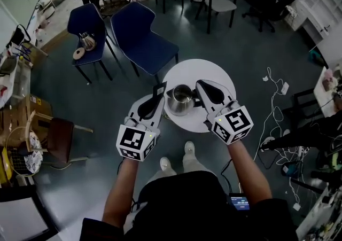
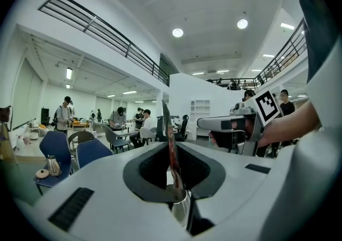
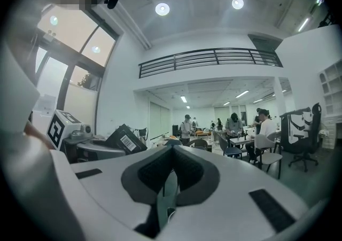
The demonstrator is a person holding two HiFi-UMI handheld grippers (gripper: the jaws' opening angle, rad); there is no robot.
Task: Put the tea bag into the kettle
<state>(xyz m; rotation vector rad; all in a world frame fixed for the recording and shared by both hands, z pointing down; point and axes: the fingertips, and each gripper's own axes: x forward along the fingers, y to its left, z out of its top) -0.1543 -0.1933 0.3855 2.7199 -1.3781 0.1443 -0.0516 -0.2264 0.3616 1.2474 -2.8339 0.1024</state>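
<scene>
Steel kettle (image 1: 180, 100) stands on the round white tabletop (image 1: 212, 70). The left hand-held gripper (image 1: 155, 101) is clamped on the dark tea bag (image 1: 158, 91), upright just beside the kettle. The right hand-held gripper (image 1: 203, 88), jaws together and empty, flanks the kettle's other side.

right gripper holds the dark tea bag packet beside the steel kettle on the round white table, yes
No, the left gripper holds the dark tea bag packet, as the left gripper view shows; it is beside the steel kettle on the round white table.
</scene>
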